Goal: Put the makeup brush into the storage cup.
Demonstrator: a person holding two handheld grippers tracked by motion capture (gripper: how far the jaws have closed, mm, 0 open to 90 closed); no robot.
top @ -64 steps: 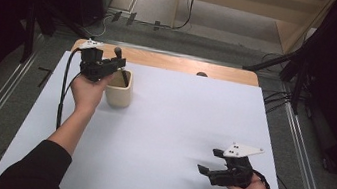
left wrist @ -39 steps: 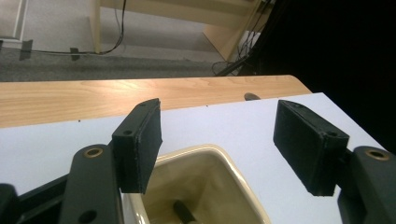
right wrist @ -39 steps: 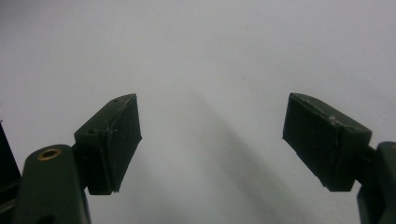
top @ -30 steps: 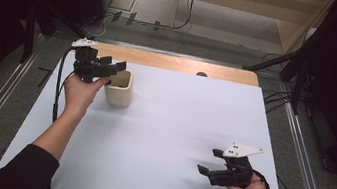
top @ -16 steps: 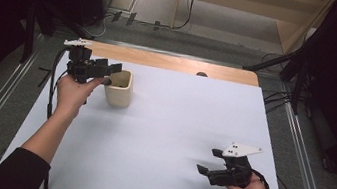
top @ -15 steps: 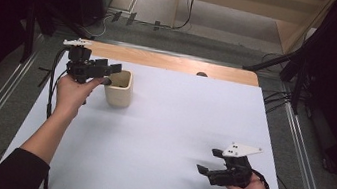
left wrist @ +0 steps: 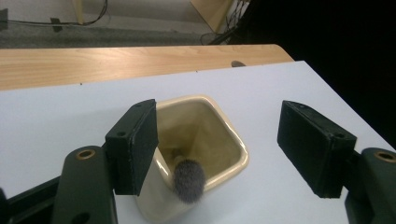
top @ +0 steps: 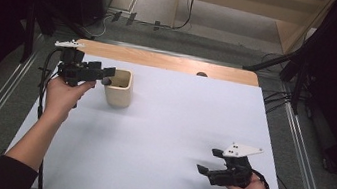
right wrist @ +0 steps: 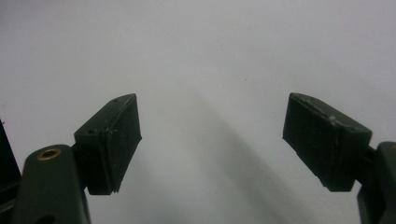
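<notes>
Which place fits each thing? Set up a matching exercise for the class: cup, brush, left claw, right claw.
Things:
1. cup
2. brush
3. left claw
4. right claw

Places:
A. open above bare white sheet, near right corner
B. inside the cup, bristle end up at the rim
C. on the white sheet, far left, near the wooden strip
D. open beside the cup, on its left, nothing between the jaws

Pairs: 1-C, 2-B, 3-D, 4-A
</notes>
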